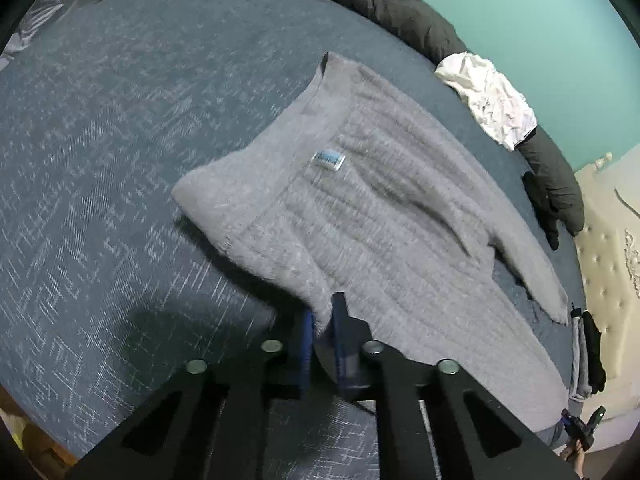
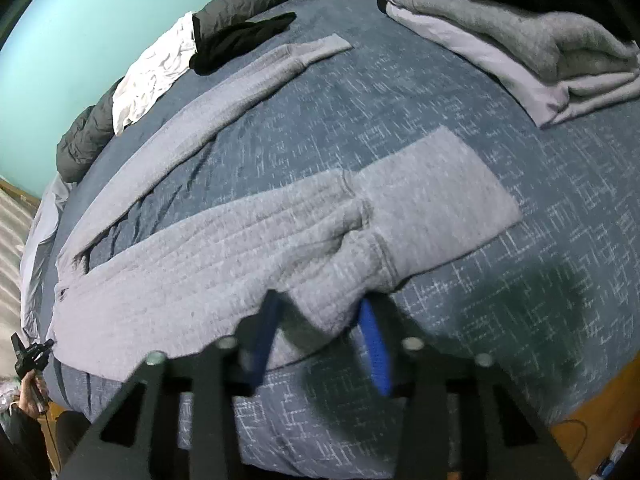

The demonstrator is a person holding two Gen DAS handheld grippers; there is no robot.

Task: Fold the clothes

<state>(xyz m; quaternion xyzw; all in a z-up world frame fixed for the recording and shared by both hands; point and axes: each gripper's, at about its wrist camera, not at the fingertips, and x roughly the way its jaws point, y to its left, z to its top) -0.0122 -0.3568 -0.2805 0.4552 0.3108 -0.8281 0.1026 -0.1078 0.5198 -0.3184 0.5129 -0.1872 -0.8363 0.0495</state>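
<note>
Grey sweater (image 1: 400,232) spread on bed (image 1: 100,140); left tongs (image 1: 322,322) pinched on its shoulder, right tongs (image 2: 320,320) part-closed around sleeve fold, contact unclear.

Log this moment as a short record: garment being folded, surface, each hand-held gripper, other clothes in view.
garment: grey knit sweater, lying mostly flat, one sleeve stretched out to the side
surface: blue patterned bedspread
left hand-held gripper: shut on an edge of the sweater, fabric pinched between the blue pads
right hand-held gripper: jaws partly apart, a corner of the sweater between them; contact unclear
other clothes: folded grey stack, white crumpled garment, dark jacket along the far edge
</note>
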